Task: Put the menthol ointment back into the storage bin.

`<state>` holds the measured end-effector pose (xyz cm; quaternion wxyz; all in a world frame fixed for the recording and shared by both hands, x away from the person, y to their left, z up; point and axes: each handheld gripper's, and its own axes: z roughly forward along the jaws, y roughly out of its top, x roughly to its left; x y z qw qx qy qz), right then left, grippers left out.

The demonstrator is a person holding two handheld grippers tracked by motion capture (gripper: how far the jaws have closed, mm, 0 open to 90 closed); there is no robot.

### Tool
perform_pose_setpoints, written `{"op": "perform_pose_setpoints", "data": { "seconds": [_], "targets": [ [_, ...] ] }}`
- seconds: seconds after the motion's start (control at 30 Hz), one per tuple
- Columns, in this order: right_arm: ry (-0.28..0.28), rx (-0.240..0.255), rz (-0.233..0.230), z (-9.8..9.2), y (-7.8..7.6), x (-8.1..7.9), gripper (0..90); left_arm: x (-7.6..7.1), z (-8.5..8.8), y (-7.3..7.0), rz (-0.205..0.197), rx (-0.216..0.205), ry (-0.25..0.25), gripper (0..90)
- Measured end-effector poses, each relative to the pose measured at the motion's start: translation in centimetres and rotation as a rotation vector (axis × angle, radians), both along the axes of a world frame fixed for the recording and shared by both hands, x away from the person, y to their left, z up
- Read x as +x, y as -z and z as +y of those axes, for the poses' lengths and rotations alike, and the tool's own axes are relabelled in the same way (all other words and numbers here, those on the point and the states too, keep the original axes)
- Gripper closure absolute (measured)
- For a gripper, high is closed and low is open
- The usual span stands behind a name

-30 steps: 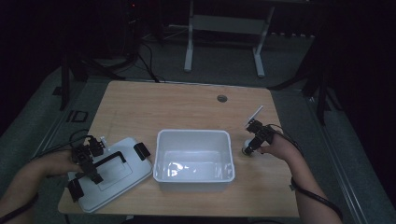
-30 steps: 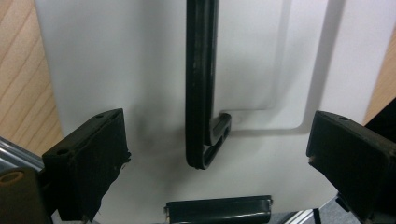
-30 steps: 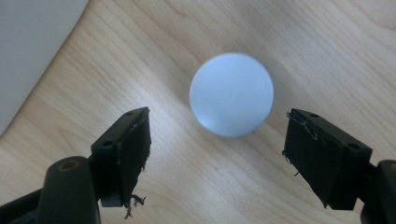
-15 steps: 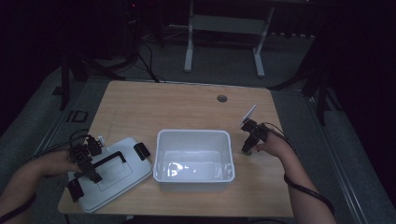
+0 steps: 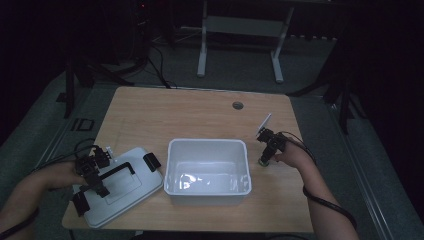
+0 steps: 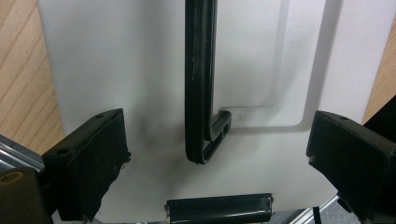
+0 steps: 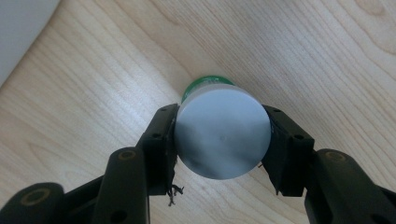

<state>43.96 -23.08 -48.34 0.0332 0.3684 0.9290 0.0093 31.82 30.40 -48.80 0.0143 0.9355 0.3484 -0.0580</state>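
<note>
A small round jar [image 7: 222, 133] with a flat white cap and a green body stands upright on the wooden tabletop [image 5: 200, 117], just right of the open white plastic bin [image 5: 208, 167]. The right hand-held gripper [image 7: 222, 140] has just been closing and now pinches the cap between both pads. To lift well, keep the squeeze even, rise straight up, and clear the bin's rim before moving over it. The left hand-held gripper [image 6: 219, 154] hangs with its jaws spread above the white lid [image 5: 117, 185] and its black handle [image 6: 201, 84]. The jar's label and lower body are hidden beneath its cap; the room beyond is dark.
</note>
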Motion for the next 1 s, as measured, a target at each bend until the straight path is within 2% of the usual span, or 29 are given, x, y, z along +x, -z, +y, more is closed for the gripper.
{"op": "perform_pose_setpoints", "data": {
  "seconds": [0.17, 0.23, 0.37, 0.5, 0.77, 0.8, 0.83, 1.0],
  "targets": [
    [-0.059, -0.007, -0.015, 0.1, -1.1, -0.6, 49.9, 0.0, 0.0, -0.1, -0.013, -0.013, -0.001, 5.1],
    [-0.082, -0.004, -0.012, 0.0, -1.4, -0.8, 49.8, -0.1, 0.0, -0.3, -0.042, -0.006, 0.016, 5.1],
    [-0.122, -0.015, -0.029, -0.1, -1.7, -1.6, 49.8, -0.1, 0.1, -0.8, -0.051, -0.013, 0.011, 5.1],
    [-0.143, -0.025, -0.012, -0.2, -2.0, -2.3, 49.9, -0.2, 0.0, -0.8, -0.043, 0.002, 0.015, 5.1],
    [-0.254, -0.025, 0.027, -0.7, -2.7, -4.1, 49.9, -0.1, 0.1, -0.7, -0.045, 0.004, 0.011, 5.1],
    [-0.254, -0.025, 0.027, -0.7, -2.7, -4.1, 49.9, -0.1, 0.1, -0.7, -0.045, 0.004, 0.011, 5.1],
    [-0.292, -0.030, 0.023, -0.7, -3.2, -4.9, 49.9, -0.1, 0.0, -0.7, -0.046, 0.003, 0.008, 5.1],
    [-0.344, -0.025, 0.017, -0.5, -4.4, -6.0, 50.0, -0.2, 0.0, -0.9, -0.043, 0.006, 0.007, 5.1]
  ]
}}
